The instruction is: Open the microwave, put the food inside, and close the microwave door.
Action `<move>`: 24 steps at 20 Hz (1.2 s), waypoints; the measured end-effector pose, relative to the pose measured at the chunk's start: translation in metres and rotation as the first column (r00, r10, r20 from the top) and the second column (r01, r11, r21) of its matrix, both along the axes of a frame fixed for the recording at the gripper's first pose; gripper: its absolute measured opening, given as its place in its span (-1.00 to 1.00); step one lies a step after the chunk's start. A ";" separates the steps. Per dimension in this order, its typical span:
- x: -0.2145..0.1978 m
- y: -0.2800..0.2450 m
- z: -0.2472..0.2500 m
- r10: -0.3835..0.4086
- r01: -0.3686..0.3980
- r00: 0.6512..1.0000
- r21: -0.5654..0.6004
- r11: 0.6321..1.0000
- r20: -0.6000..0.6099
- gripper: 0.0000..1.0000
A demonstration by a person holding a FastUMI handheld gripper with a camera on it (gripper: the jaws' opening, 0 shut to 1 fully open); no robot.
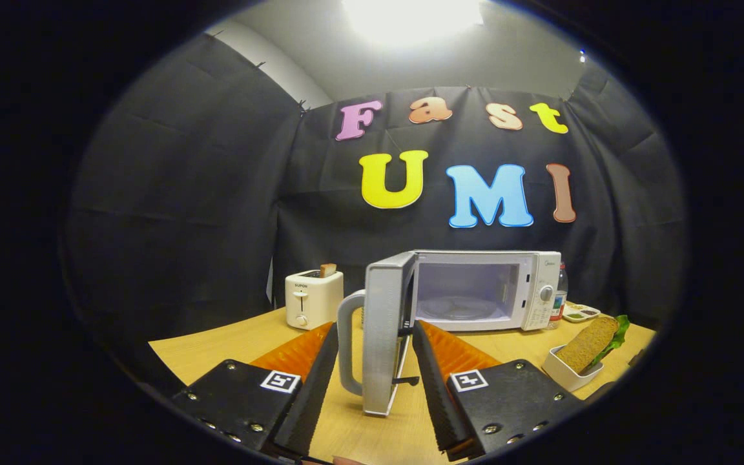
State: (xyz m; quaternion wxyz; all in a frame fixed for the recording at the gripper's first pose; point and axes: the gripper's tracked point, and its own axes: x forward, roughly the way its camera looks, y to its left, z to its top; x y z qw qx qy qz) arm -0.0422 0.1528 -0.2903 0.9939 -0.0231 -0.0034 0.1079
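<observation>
A white microwave [527,290] stands on the wooden table [217,349] with its door [382,336] swung fully open toward me. The door's edge and its grey handle [346,345] sit between my fingers. My gripper [375,361] is open, and the fingers stand either side of the door without pressing on it. Inside the cavity I see the glass turntable [459,307]. A sandwich [588,342] with lettuce rests in a small white dish [566,371] just right of the right finger.
A white toaster [312,298] with a slice of bread in it stands left of the microwave. A bottle [560,294] and a small tray [580,313] of condiments sit right of the microwave. Black cloth walls the booth behind.
</observation>
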 end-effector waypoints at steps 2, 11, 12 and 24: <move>0.001 -0.031 0.002 -0.029 0.029 0.999 0.030 0.999 -0.015 0.40; 0.016 -0.215 -0.007 -0.316 0.317 0.948 0.043 0.948 -0.030 0.40; 0.016 -0.232 -0.012 -0.338 0.339 0.940 0.047 0.939 -0.038 0.41; 0.017 -0.372 -0.057 -0.529 0.541 0.840 0.128 0.831 -0.116 0.41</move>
